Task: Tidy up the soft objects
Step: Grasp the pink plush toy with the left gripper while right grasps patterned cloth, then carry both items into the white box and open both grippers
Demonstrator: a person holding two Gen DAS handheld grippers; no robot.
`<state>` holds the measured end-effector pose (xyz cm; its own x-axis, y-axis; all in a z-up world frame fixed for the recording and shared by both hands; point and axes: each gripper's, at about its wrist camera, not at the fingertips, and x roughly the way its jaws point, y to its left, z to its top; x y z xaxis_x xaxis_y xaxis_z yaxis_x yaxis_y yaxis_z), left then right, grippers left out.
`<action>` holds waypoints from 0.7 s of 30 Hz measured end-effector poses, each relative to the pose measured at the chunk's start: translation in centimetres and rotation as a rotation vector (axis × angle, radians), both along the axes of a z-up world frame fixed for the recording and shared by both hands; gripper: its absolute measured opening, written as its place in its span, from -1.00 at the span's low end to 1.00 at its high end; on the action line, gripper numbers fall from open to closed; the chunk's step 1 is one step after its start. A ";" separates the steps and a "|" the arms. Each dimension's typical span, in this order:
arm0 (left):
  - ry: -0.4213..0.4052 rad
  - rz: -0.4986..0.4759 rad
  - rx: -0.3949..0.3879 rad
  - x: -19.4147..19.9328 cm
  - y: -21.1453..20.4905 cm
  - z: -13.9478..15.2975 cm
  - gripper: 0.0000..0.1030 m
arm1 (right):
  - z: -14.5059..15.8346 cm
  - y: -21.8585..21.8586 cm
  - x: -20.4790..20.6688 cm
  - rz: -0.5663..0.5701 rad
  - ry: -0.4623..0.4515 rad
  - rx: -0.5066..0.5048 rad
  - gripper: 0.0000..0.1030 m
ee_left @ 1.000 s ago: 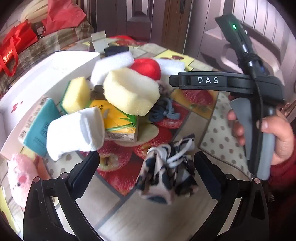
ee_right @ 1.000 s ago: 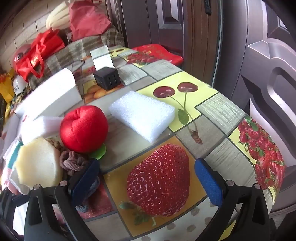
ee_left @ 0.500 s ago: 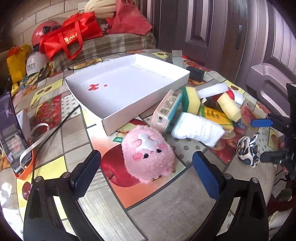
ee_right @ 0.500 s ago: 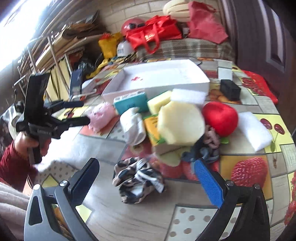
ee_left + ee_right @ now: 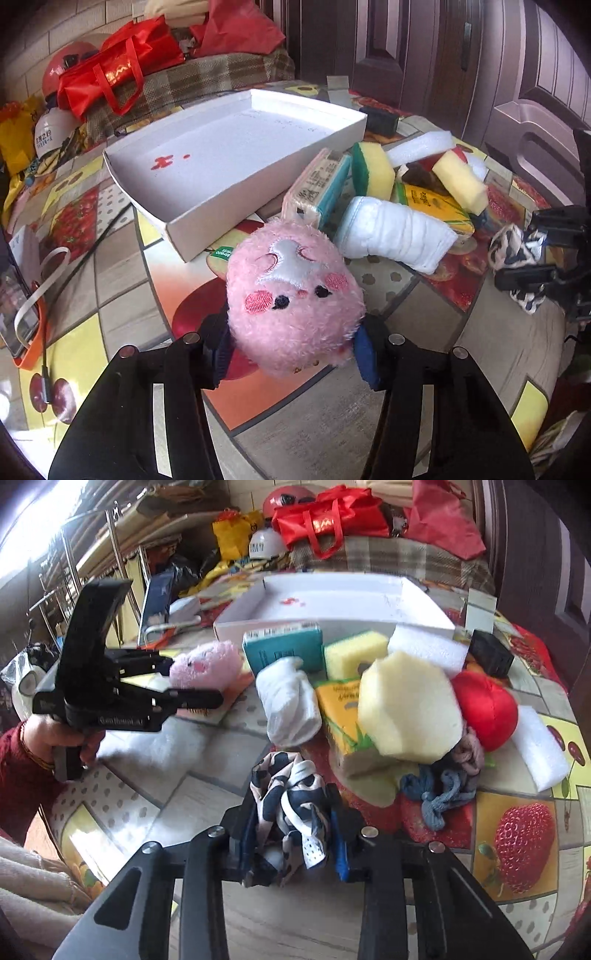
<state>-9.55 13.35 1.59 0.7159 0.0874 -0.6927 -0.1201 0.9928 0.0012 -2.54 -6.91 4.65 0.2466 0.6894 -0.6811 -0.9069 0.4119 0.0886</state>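
As both pairs of jaws have just been closing, each now pinches a soft thing on the fruit-print table point(image 5: 122, 295). At far left a phone point(image 5: 14, 306) leans in an orange stand. The left gripper point(image 5: 291, 354) squeezes a pink plush point(image 5: 291, 295) between its pads, the toy's face turned up and its underside at the tabletop. Behind it lies an open white box point(image 5: 207, 218), holding nothing. Just right of the box sits a heap: a teal pack point(image 5: 325, 188), a green-backed sponge point(image 5: 373, 170), a rolled white cloth point(image 5: 395, 236), a yellow carton point(image 5: 432, 203) and a pale foam block point(image 5: 410, 709). A red plush apple point(image 5: 484, 709) lies just right of the block. In front of the heap, the right gripper point(image 5: 291, 834) clamps a black-and-white cloth point(image 5: 291, 805), bunched between its pads.
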 end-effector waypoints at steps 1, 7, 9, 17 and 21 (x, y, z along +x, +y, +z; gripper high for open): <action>-0.057 0.013 0.003 -0.8 0.1 0.7 0.05 | 1.2 -0.6 0.1 -0.020 -0.013 0.058 -0.36; -0.281 0.293 0.036 -2.4 3.1 2.6 0.06 | 5.0 -1.2 1.4 -0.258 -0.146 0.327 -0.34; -0.306 0.358 0.066 -1.9 4.3 2.9 0.06 | 4.5 -0.2 2.0 -0.300 -0.151 0.346 -0.34; -0.383 0.441 0.062 0.0 8.0 3.3 0.06 | 2.0 6.9 1.0 -0.244 -0.135 0.306 -0.34; -0.402 0.465 0.047 0.9 9.3 3.4 0.06 | 2.0 10.6 -0.1 -0.221 -0.161 0.307 -0.34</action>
